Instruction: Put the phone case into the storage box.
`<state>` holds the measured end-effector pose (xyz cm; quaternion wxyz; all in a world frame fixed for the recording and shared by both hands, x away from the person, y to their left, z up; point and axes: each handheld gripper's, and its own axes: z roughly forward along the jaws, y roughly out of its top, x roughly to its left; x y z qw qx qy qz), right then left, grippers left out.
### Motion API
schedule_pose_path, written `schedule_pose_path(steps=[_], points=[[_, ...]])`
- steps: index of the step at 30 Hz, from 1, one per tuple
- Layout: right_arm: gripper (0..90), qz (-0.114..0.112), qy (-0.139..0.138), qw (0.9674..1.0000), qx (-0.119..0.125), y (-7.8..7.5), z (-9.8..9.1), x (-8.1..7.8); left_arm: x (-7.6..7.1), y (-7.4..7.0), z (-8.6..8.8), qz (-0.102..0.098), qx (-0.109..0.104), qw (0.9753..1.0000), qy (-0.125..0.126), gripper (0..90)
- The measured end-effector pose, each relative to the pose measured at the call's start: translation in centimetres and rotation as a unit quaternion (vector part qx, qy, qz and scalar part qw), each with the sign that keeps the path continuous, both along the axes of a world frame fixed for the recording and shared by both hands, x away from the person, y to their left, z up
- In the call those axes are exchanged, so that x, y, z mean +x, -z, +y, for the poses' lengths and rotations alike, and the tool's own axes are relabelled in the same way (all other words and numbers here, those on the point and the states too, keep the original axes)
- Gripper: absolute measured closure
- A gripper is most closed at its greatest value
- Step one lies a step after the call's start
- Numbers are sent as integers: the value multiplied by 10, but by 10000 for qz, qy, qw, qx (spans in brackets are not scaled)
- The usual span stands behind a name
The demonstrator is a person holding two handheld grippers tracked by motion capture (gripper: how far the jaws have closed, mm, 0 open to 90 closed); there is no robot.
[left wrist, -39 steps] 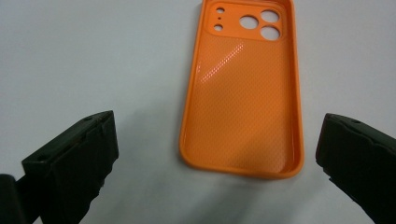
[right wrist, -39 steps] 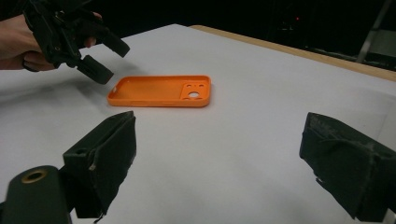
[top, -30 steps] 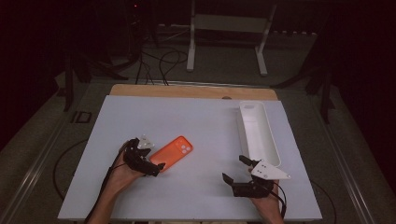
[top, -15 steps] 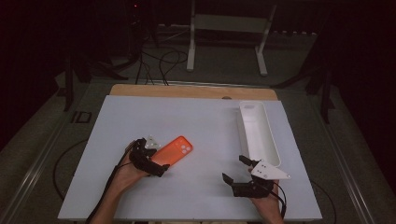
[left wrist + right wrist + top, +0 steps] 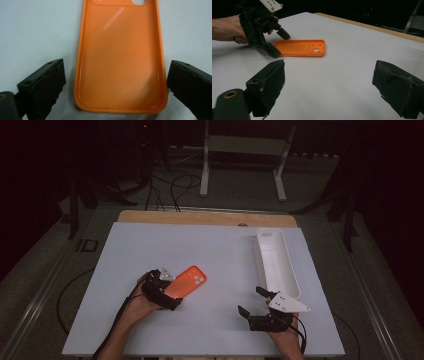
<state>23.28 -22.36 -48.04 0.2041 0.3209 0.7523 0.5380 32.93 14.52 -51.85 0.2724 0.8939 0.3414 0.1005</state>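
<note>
While spread wide, left tool (image 5: 167,290) straddles the near end of the orange phone case (image 5: 187,281), flat and hollow side up on the white tabletop (image 5: 210,255), jaws clear of its edges. Right tool (image 5: 254,303), equally wide, holding nothing, near the white tray (image 5: 276,262).

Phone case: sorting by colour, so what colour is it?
Orange, with a fine dotted inner texture; the phone case shows best in the left gripper view.

Dim room, lit tabletop, slight blur.
</note>
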Motion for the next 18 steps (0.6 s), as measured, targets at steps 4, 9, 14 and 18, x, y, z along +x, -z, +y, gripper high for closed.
schedule_pose_path(steps=[4, 9, 14, 18], points=[[109, 7, -1, 10000, 0, 0, 0, 0, 1, 0, 0, 16, -36, 10000, -6, 34], [109, 30, -12, 10000, -6, 1, 2, 0, 1, 1, 0, 28, -22, 10000, 32, 34], [109, 29, -27, 10000, -35, 1, 3, 0, 2, 0, -1, 73, 40, 10000, 43, 36], [109, 46, -35, 10000, -50, 2, 4, 0, 3, -1, -2, 119, 82, 9999, 56, 56]])
